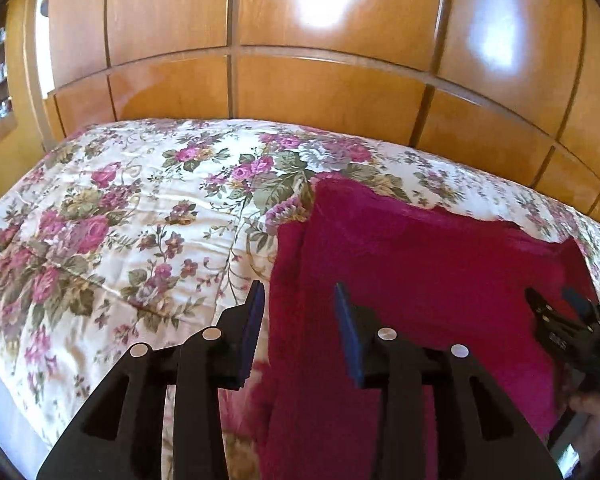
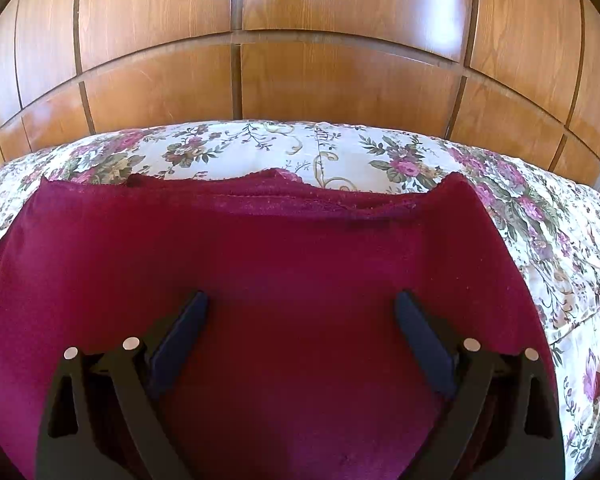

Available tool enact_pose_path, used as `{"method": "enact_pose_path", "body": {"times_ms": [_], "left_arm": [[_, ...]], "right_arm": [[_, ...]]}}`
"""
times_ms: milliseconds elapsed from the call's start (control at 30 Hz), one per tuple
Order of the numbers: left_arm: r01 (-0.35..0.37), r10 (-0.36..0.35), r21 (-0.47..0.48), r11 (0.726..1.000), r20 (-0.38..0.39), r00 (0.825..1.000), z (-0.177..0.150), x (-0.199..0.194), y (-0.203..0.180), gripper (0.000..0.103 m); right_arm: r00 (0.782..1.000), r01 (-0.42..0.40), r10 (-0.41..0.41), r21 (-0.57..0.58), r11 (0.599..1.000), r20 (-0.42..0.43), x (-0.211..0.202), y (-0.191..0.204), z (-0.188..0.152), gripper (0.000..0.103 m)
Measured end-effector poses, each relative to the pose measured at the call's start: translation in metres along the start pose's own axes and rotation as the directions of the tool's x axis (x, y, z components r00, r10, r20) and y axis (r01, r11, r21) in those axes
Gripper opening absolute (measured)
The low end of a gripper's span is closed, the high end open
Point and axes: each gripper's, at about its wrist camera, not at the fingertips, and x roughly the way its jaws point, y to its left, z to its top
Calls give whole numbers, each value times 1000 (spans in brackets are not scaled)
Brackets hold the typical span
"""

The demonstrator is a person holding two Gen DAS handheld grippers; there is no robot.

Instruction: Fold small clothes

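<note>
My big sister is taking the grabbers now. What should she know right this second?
Left gripper: open, holding nothing, over the left edge of the red garment.
Right gripper: open, empty, over the middle of the garment.
The garment lies spread on the floral bedspread; its far edge looks bunched or turned over.
Done: garment laid out. Whether a first fold is made cannot be told.
Left: grasp the edges and fold it.
</note>
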Motion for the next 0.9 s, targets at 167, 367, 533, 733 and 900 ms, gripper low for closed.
{"method": "enact_pose_path", "body": {"times_ms": [167,367,533,733,900], "left_arm": [[17,-17,5,1000,20,1000,-12,-16,-6,56],[27,-28,30,999,26,999,-22,-28,-16,56],[33,-35,58,998,38,999,-29,-34,-24,56],[21,-17,86,996,-45,999,-42,-11,-29,56],[-7,18,146,989,-77,997,-54,6,-32,56]], "right_arm": [[1000,-1,1,0,1000,0,0,0,0,95],[1000,2,-2,3,1000,5,-1,0,0,95],[1000,2,-2,8,1000,8,-2,0,0,95],[1000,2,-2,12,1000,5,-3,1,0,95],[998,-32,32,14,999,-57,-9,-3,5,97]]}}
